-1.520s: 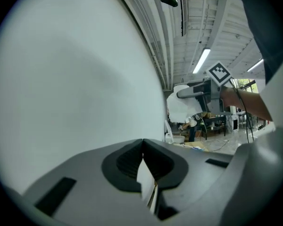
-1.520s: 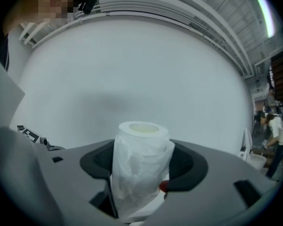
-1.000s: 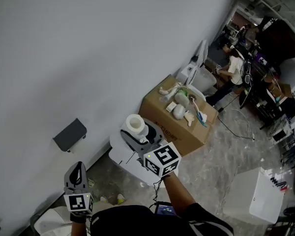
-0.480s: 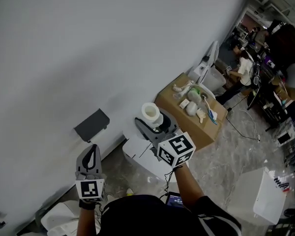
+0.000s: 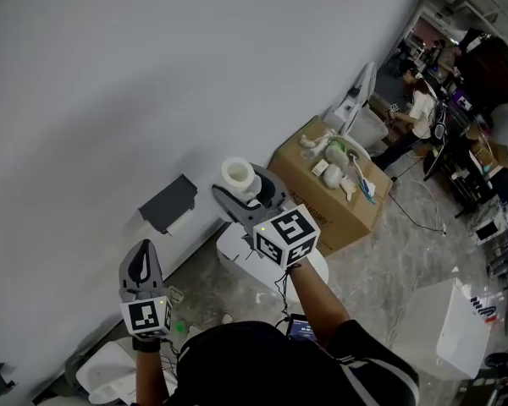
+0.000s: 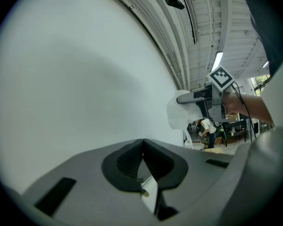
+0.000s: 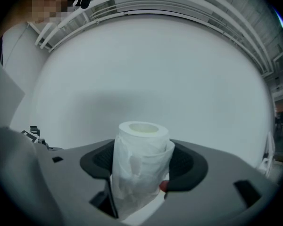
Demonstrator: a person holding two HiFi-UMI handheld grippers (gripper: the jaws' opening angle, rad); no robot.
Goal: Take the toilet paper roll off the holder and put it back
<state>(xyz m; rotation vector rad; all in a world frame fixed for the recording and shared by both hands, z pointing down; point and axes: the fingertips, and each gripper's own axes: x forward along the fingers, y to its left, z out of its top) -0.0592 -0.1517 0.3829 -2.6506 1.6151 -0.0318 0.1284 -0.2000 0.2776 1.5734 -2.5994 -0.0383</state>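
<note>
1. The toilet paper roll (image 7: pixel 140 166) probably weighs very little and is soft. A hard squeeze would likely flatten it, so a light grip suits it best.
2. The best place to hold it seems to be across its round sides, near mid-height, where the wound layers give the pads something to bite on. The hollow core may add a little stiffness.
3. The loose outer sheet could slip or unwind, so it looks like a poor place to grip.
4. The roll is white with a pale hollow core open at the top. It stands upright, and its crinkled outer wrap hangs loose down the front.
5. The right gripper (image 5: pixel 239 194) holds the roll, with 1 jaw pressing on each side.
6. The roll is off the holder (image 5: pixel 168 203), a dark grey cover on the wall (image 5: pixel 152 74). It sits to the right of the holder and slightly above it, not touching it.
7. The left gripper (image 5: pixel 142 259) is below the holder, a little to its left. Its jaws are closed together with nothing between them.
</note>
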